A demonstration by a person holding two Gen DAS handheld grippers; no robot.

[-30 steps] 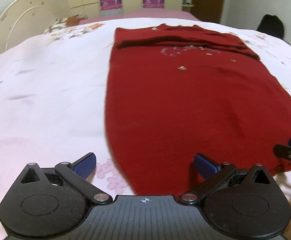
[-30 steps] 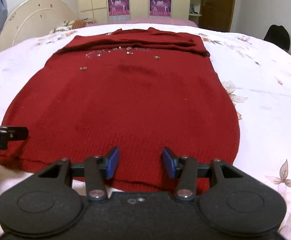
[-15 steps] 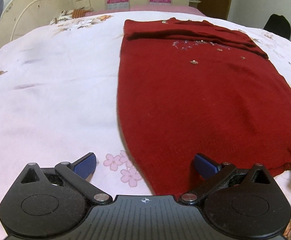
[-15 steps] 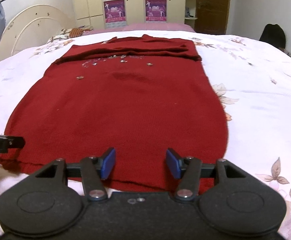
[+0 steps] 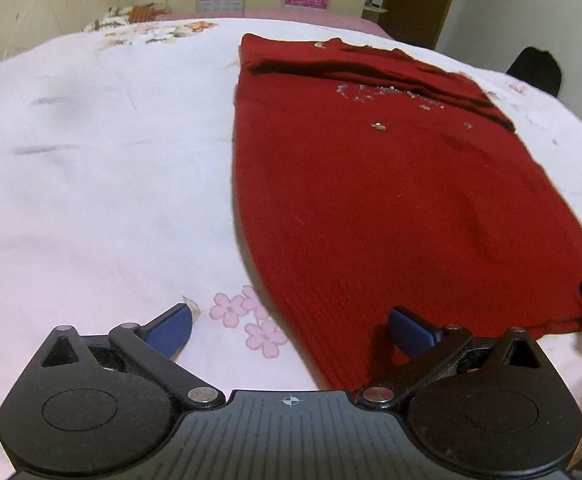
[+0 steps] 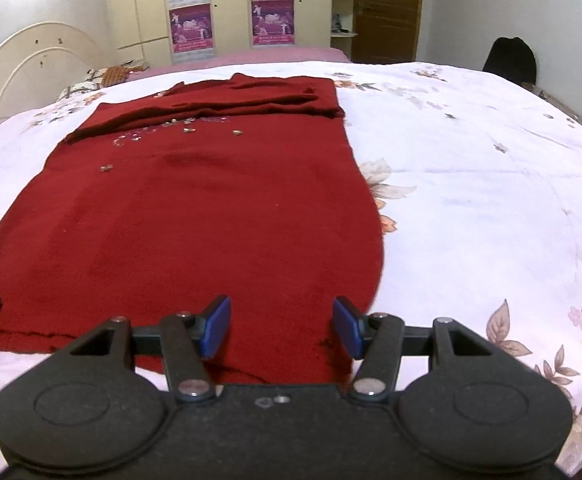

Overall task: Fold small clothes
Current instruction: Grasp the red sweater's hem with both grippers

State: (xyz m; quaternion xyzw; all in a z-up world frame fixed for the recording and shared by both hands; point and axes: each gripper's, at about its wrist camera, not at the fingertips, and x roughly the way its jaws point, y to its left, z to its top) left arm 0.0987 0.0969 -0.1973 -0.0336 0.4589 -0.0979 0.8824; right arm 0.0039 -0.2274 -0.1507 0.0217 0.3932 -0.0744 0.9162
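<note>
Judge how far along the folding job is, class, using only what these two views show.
Done: the red sweater lies flat on the bedspread, sleeves folded across its top. In hand: nothing; the left hand-held gripper and right hand-held gripper sit open at the hem corners. Left: grasping the hem and folding the body.

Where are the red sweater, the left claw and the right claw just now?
red sweater (image 6: 195, 224): right wrist view, middle of the knit body.
left claw (image 5: 289, 330): left wrist view, midway between its open blue tips, over the sweater's hem corner.
right claw (image 6: 281, 326): right wrist view, midway between its open tips, above the hem.
</note>
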